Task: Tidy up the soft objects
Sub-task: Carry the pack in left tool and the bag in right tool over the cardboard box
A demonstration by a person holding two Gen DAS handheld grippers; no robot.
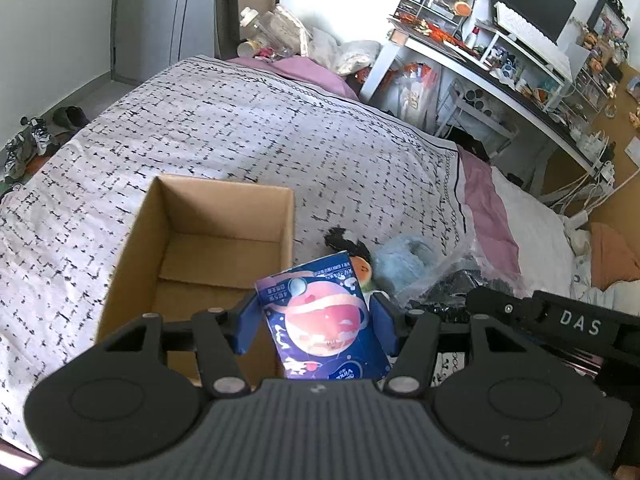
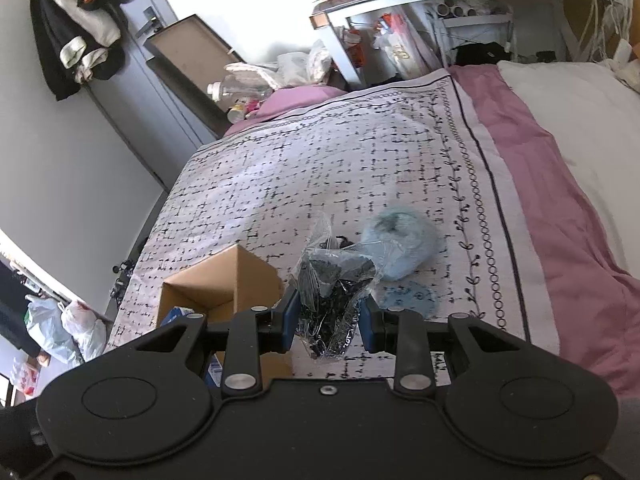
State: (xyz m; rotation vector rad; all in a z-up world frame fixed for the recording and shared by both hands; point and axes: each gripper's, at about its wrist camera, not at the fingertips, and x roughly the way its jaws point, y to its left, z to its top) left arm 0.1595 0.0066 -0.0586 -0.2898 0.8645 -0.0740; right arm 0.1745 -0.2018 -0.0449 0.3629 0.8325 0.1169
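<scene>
My left gripper (image 1: 318, 322) is shut on a blue soft pack with a pink planet print (image 1: 326, 320), held just right of an open cardboard box (image 1: 208, 256) on the bed. My right gripper (image 2: 329, 316) is shut on a clear plastic bag of black items (image 2: 334, 292), raised above the blanket beside the box (image 2: 224, 284). On the blanket lie a fluffy light-blue plush (image 1: 408, 260) (image 2: 400, 240) and a small black-and-orange plush (image 1: 356, 256). The right gripper's body (image 1: 560, 320) shows at the left wrist view's right edge.
A checked white blanket (image 1: 240, 140) covers the bed over a pink sheet (image 2: 540, 160). A cluttered white desk (image 1: 500, 60) with a monitor stands beyond the bed. Shoes (image 1: 32, 140) lie on the floor at left. Plastic bags (image 2: 60, 332) sit on the floor.
</scene>
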